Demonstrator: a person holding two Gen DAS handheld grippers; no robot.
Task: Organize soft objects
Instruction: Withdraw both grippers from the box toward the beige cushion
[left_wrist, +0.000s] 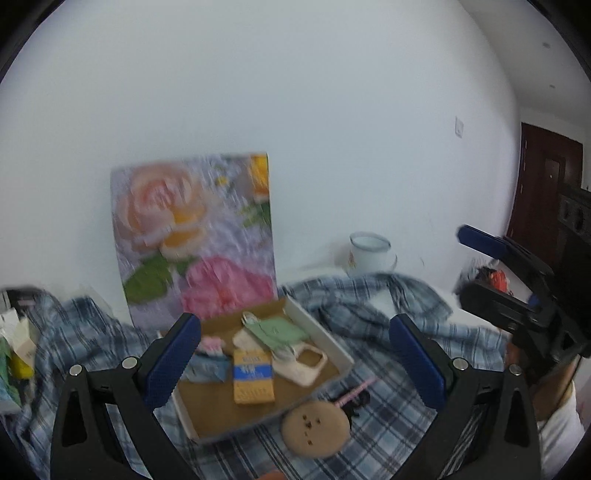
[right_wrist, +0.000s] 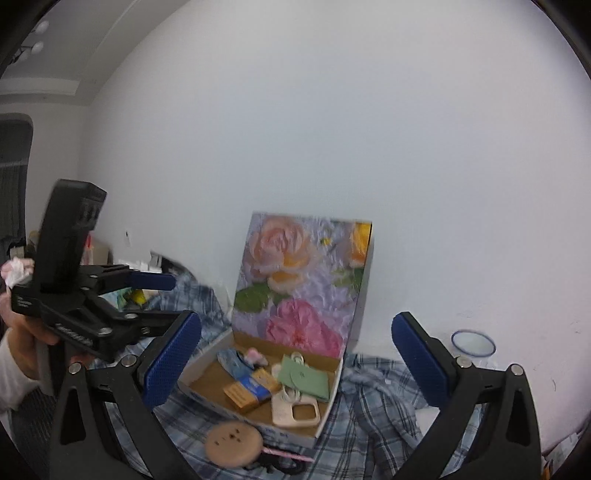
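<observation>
An open cardboard box (left_wrist: 221, 402) (right_wrist: 207, 380) with a floral lid (left_wrist: 192, 236) (right_wrist: 303, 273) stands on a plaid cloth (left_wrist: 388, 302) (right_wrist: 376, 406). Inside lie a green pouch (left_wrist: 279, 330) (right_wrist: 304, 376), a cream phone case (left_wrist: 303, 363) (right_wrist: 295, 410), an orange and blue packet (left_wrist: 253, 376) (right_wrist: 251, 391), a denim piece (left_wrist: 207, 365) (right_wrist: 231, 362) and a small pink item (left_wrist: 210, 345) (right_wrist: 255, 355). A round tan pad (left_wrist: 316, 430) (right_wrist: 232, 443) rests in front of the box. My left gripper (left_wrist: 295, 360) (right_wrist: 159, 301) and right gripper (right_wrist: 295, 362) (left_wrist: 476, 269) hover above, both open and empty.
A white enamel mug (left_wrist: 369, 254) (right_wrist: 472, 343) stands by the wall right of the box. A pink stick and a dark tangle (left_wrist: 354, 397) lie beside the pad. Clutter (left_wrist: 14, 350) sits at the left edge, a brown door (left_wrist: 543, 184) at the far right.
</observation>
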